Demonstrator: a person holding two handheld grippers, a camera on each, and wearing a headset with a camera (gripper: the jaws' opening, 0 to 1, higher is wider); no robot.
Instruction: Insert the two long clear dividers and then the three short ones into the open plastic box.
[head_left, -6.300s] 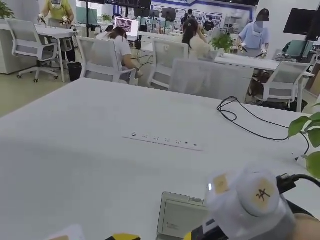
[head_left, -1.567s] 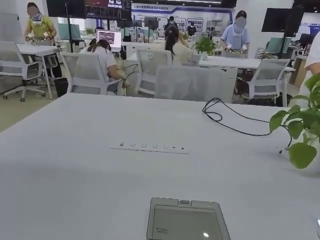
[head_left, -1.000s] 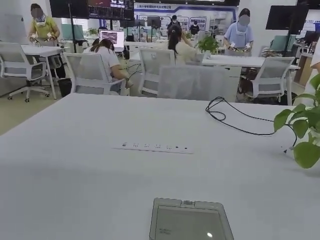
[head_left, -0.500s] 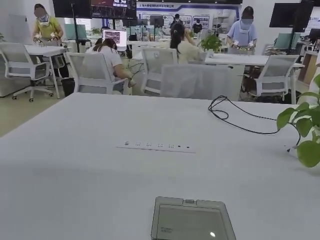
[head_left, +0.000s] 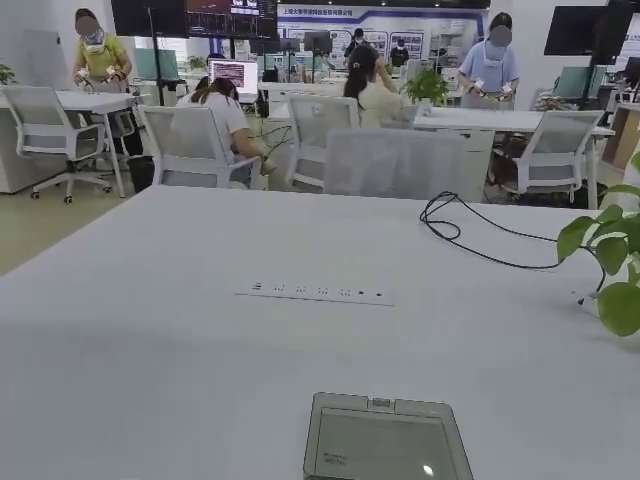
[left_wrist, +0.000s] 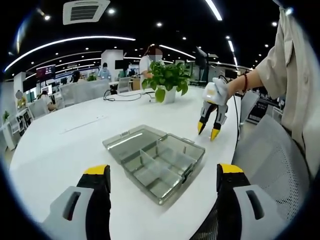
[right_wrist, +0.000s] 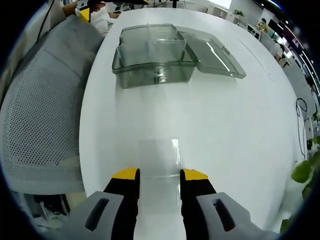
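Hanging over the near edge of the tabletop (left_wrist: 65, 150), the right gripper (left_wrist: 208, 131) points its yellow-tipped jaws downward. In the right gripper view those jaws stand narrow. A clear divider (right_wrist: 160, 157) spans the gap between them, its side edges against their inner faces, so it seems to be held. The box (right_wrist: 150, 62) lies well ahead of it, close to the tabletop's edge. It is open, and its lid (right_wrist: 212, 47) is laid flat on the far side. Clear walls already part the inside into compartments, though I cannot tell how many.

The left gripper (left_wrist: 163, 172) has its jaws wide with nothing in them, and the box sits just ahead, framed between them. A plant (left_wrist: 167, 77) stands farther along the tabletop beyond the box, and a mesh chair (left_wrist: 270, 165) is drawn up beside the edge.

In the head view the lid shows at the bottom edge. A power strip (head_left: 315, 292) lies farther out, and a black cable (head_left: 470, 235) loops near the far right.
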